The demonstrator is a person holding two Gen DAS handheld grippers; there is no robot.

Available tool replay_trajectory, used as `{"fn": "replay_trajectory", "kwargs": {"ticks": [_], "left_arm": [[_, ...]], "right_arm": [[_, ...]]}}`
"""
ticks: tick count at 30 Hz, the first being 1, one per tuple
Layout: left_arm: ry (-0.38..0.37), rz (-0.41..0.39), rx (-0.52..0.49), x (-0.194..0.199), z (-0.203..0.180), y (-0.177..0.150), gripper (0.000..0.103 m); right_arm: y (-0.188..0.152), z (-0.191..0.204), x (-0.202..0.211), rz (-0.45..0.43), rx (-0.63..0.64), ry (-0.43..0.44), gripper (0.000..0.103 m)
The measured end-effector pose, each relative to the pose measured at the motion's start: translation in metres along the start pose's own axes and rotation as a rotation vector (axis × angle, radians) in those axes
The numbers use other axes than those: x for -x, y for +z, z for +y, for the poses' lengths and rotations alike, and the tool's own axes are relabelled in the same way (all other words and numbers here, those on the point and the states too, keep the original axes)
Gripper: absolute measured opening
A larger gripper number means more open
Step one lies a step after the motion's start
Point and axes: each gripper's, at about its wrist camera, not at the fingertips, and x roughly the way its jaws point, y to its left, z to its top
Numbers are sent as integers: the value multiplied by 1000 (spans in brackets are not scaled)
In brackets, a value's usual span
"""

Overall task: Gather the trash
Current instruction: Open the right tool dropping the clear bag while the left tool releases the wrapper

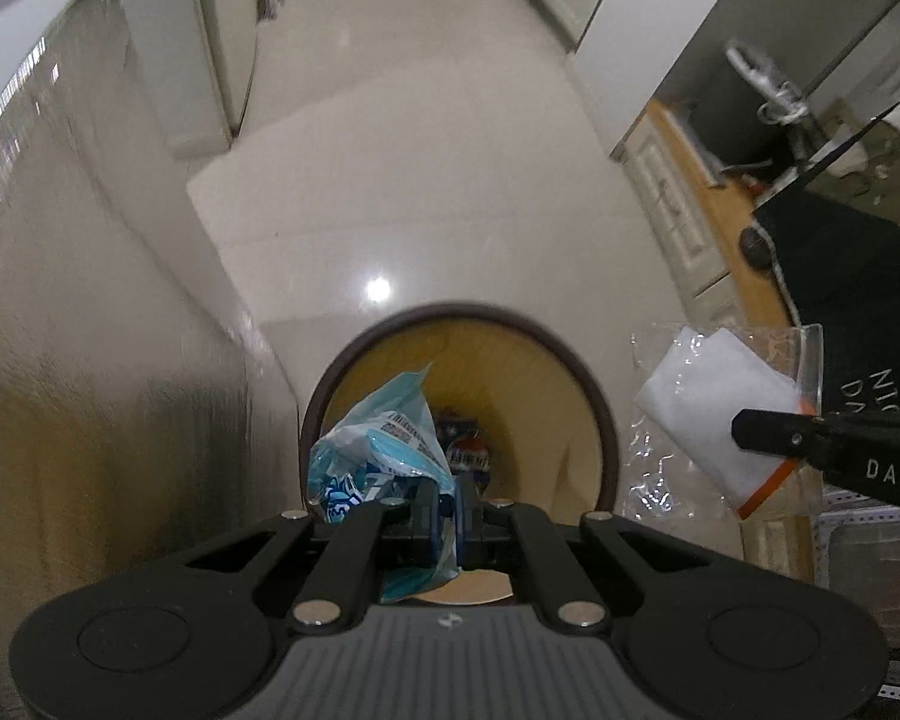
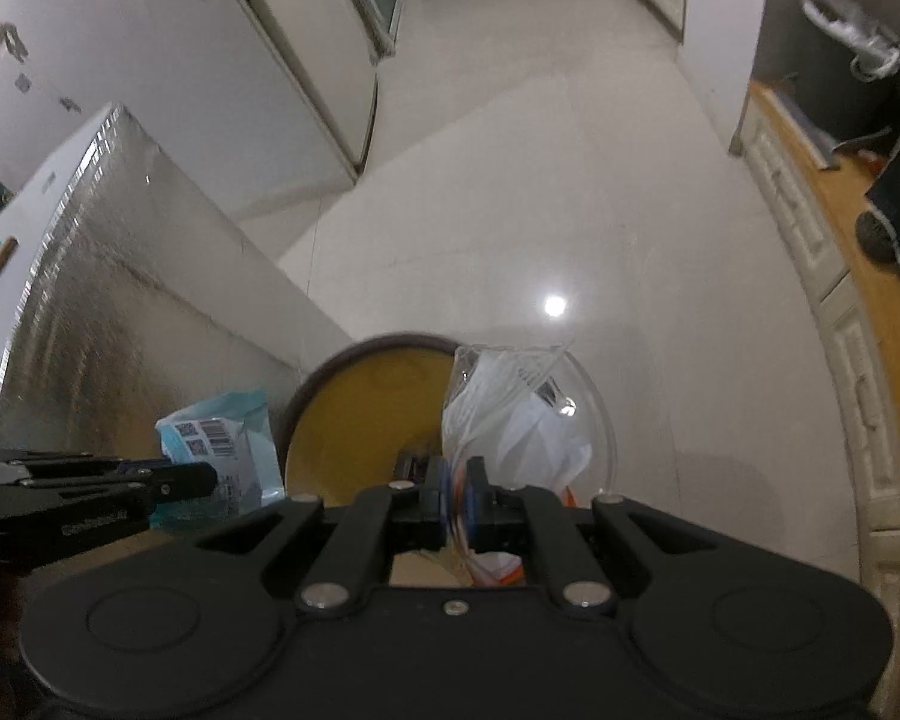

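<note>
In the left wrist view, the left gripper (image 1: pixel 444 504) is being held at the lower centre of the frame, its fingers clamped together on a crumpled blue and white wrapper (image 1: pixel 378 456). The wrapper is being held over the open mouth of a round trash bin (image 1: pixel 606 420), whose dark rim and yellow inner wall are filling the lower middle of the picture (some darker packaging is lying at the bottom, too small to be told apart). At the right edge of this frame the right gripper (image 1: pixel 750 426) is reaching in, pinched on a clear plastic packet (image 1: pixel 708 414) with white folded contents and an orange strip.

In the right wrist view, the right gripper (image 2: pixel 457 495) is being seen at the lower centre, its fingers closed on the same clear packet (image 2: pixel 510 420), which is being held above the right part of the bin (image 2: pixel 360 402). At the lower left the left gripper (image 2: pixel 210 480) is entering with the blue wrapper (image 2: pixel 222 444), barcodes showing, just beside the bin's left rim.

A pale glossy tiled floor (image 2: pixel 540 180) is spreading across the upper half of both frames, with a silvery foil-faced panel (image 2: pixel 120 300) at the left and a wooden counter (image 2: pixel 858 228) curving down the right edge.
</note>
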Motion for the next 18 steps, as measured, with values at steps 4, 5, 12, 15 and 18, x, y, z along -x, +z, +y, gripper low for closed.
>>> {"fn": "replay_trajectory", "kwargs": {"ticks": [4, 5, 12, 15, 18], "left_arm": [[7, 30, 29, -18, 9, -2, 4], [7, 35, 41, -22, 13, -3, 4], [9, 50, 117, -34, 33, -4, 4], [-5, 56, 160, -40, 42, -3, 4], [-23, 65, 201, -48, 47, -2, 4]], "right_arm": [[1, 5, -34, 54, 28, 22, 6], [0, 8, -42, 63, 49, 37, 6], [-15, 51, -103, 153, 448, 76, 7], [-22, 60, -125, 209, 544, 99, 7], [-27, 67, -143, 254, 572, 141, 11]]}}
